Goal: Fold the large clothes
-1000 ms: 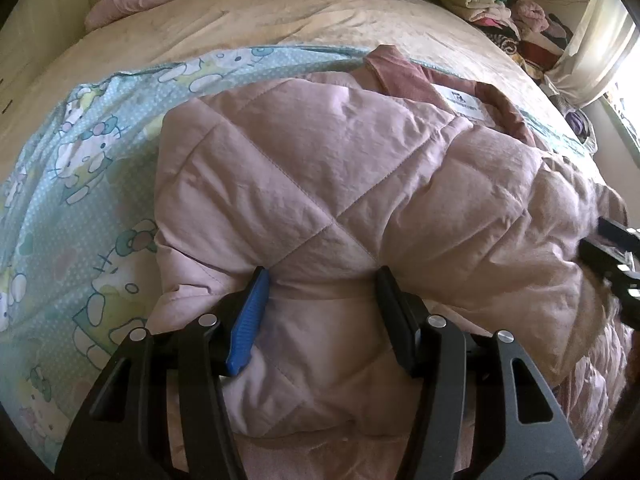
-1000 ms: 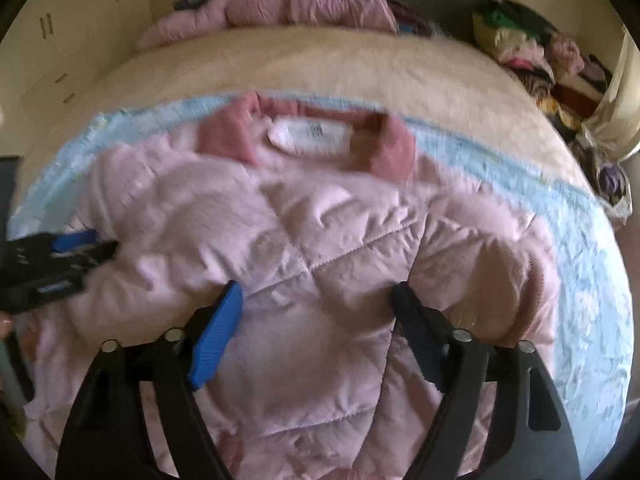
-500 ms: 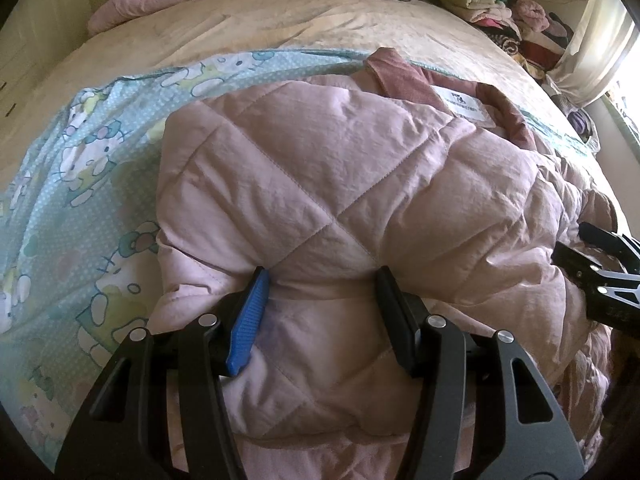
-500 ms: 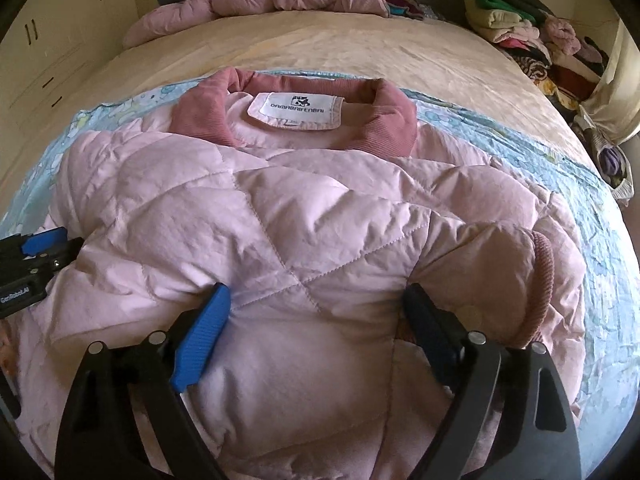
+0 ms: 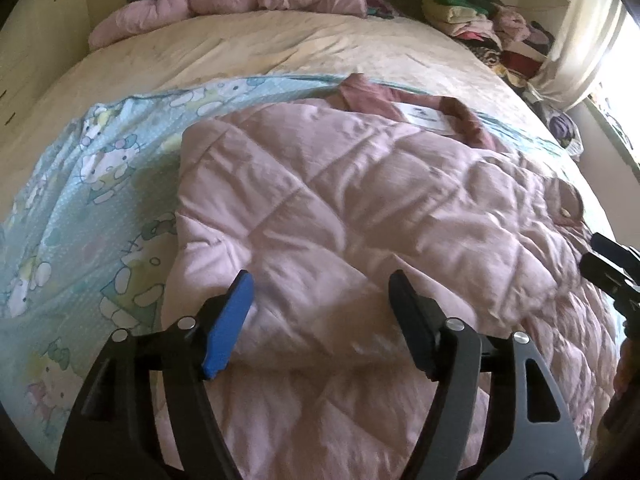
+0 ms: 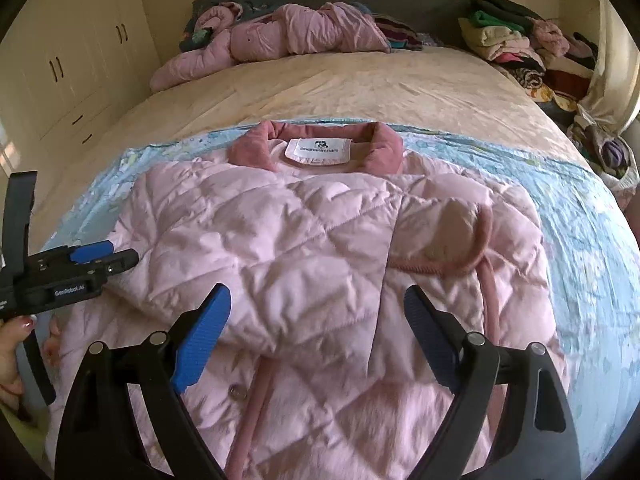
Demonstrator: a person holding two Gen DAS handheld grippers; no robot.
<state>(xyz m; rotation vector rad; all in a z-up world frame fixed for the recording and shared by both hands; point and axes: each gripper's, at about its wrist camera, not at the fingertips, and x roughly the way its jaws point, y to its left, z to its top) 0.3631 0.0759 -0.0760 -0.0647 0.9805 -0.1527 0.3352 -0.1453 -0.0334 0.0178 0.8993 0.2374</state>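
Note:
A pink quilted jacket (image 6: 304, 240) with a darker pink collar (image 6: 316, 138) and a white label lies on a light blue cartoon-print sheet (image 6: 580, 216). Its sides and sleeves are folded in over the body; a sleeve cuff (image 6: 460, 240) lies on the right. The jacket fills the left wrist view (image 5: 360, 208) too. My left gripper (image 5: 320, 300) is open above the folded left part, holding nothing. My right gripper (image 6: 318, 320) is open above the jacket's middle, holding nothing. Each gripper shows at the edge of the other's view.
The sheet (image 5: 80, 200) lies on a cream bedspread (image 6: 340, 84). Another pink jacket (image 6: 280, 36) lies crumpled near the headboard. A pile of folded clothes (image 6: 520, 44) sits at the back right. Wardrobe doors (image 6: 72, 60) stand at the left.
Both grippers have drawn back and up from the jacket. They were pressed into the fabric before; now they stand clear of it and the folded jacket lies flat.

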